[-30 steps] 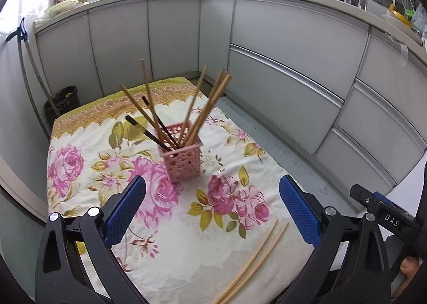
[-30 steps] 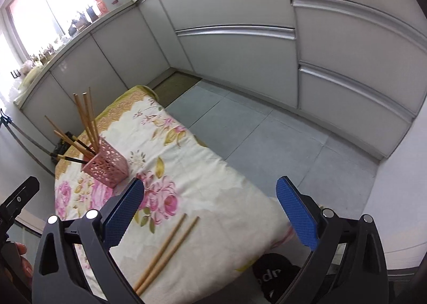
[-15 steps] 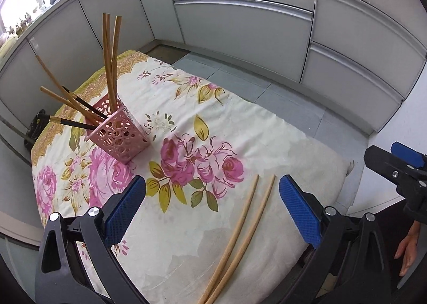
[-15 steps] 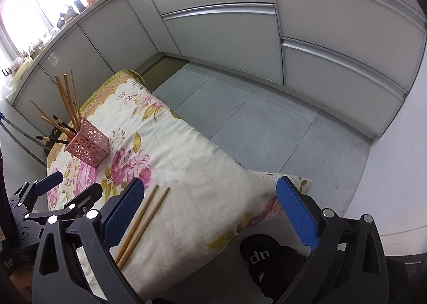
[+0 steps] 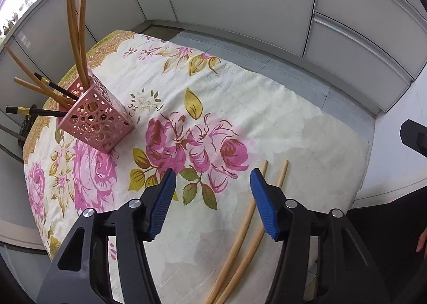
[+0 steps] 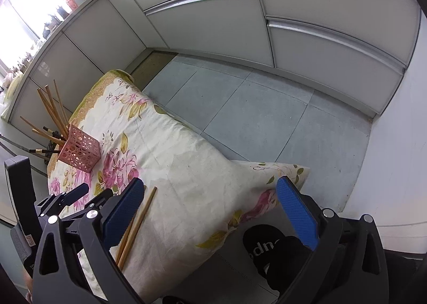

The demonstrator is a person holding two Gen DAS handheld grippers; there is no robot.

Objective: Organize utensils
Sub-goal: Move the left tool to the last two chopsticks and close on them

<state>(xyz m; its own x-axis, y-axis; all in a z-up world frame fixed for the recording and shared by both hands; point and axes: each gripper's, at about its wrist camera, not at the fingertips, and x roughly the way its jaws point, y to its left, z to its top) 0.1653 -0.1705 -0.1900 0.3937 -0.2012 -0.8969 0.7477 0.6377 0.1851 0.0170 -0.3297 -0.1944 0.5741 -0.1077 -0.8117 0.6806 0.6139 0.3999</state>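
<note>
White letters "dn" on black shoe (image 6: pixel 263 246), rest hidden

Two chopsticks (image 5: pixel 248 226) lie loose on the table. One pink holder (image 5: pixel 97 123) has about seven sticks in it.

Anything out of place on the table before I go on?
Yes: two wooden chopsticks lie loose on the floral cloth near its front edge, while the others stand in the pink holder. Both grippers are open and empty.
</note>
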